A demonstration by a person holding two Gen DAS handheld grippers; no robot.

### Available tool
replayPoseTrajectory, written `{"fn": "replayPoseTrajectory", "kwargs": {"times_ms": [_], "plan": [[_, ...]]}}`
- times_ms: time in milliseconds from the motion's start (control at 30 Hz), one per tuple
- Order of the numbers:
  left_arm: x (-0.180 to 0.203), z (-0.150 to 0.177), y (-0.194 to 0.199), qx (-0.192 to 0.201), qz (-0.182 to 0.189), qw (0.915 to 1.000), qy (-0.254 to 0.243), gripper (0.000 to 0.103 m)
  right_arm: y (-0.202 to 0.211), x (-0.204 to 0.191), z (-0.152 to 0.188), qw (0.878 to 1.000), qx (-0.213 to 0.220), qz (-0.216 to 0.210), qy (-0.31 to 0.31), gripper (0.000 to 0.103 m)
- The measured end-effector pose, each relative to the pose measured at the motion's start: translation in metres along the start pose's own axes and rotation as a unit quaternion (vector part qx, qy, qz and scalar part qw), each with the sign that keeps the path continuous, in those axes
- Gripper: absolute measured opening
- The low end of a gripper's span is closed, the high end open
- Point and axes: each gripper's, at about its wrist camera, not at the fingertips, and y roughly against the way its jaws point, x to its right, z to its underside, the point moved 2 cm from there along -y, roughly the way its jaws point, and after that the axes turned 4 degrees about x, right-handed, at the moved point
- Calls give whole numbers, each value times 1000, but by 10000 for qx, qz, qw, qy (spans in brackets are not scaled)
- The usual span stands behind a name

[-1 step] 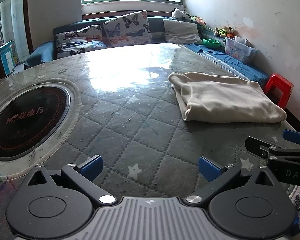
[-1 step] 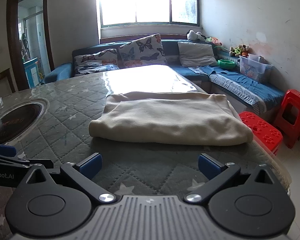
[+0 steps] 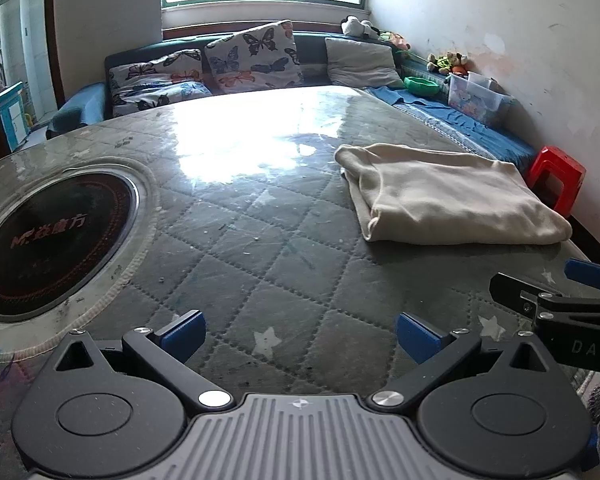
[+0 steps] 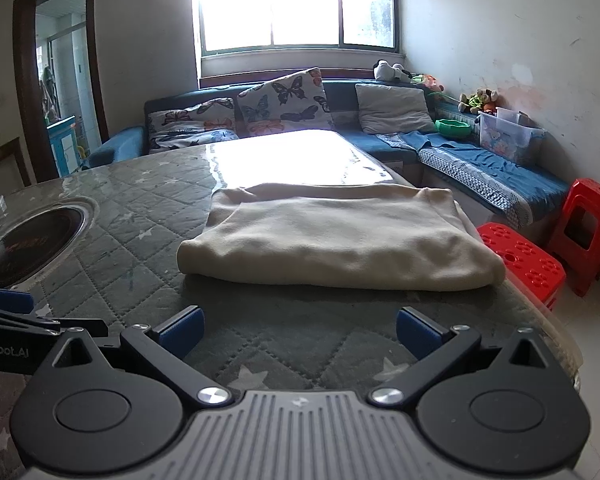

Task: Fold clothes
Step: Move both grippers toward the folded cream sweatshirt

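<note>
A cream garment (image 3: 448, 196) lies folded into a flat rectangle on the right part of the quilted grey table (image 3: 240, 240). In the right wrist view the garment (image 4: 332, 236) sits just beyond my right gripper (image 4: 300, 330), which is open with only the table cover (image 4: 140, 220) between its blue pads. My left gripper (image 3: 300, 332) is open too, low over bare table to the left of the garment and apart from it. The right gripper (image 3: 548, 280) shows at the right edge of the left wrist view. The left gripper (image 4: 40, 312) shows at the left edge of the right wrist view.
A round black cooktop (image 3: 52, 236) is set into the table's left side. Red plastic stools (image 4: 524, 264) (image 4: 584, 232) stand by the table's right edge. A blue sofa with butterfly cushions (image 3: 252, 56) and a clear storage box (image 4: 508, 136) line the far wall.
</note>
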Motion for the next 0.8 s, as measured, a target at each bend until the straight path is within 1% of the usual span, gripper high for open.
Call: {"fn": "replayPoseTrajectory", "kwargs": {"times_ms": [67,133,167,200,300,367,467,667,800], "plan": [[-3,1,-1,-65,35,10000,7,103,1,0,0,10000,44,-8,-7,103],[-5,3,-4,-179,-9,9997,-140,103,2,0,-1,10000,87,-16,-15,103],[-7,2,-6,-227,63,9997,-94,103,2,1,0,9999,98,-20,-12,103],[-6,2,-8,-273,53,9995,-125,103,3,3,1,9999,101,-20,2,103],[-7,-1,-7,-203,86,9997,-126,103,6,3,-3,10000,52,-19,19,103],[-9,-3,-9,-193,108,9996,-165,103,-3,7,-2,10000,-19,-8,-17,103],[-5,-6,-12,-181,101,9994,-268,103,-2,15,-3,10000,-34,-12,-52,103],[-2,-12,-21,-229,54,9993,-304,103,-10,23,-4,9999,-122,16,-79,103],[-1,-25,-26,-139,-11,9991,-393,103,-21,28,-9,9998,-191,48,-43,103]]}}
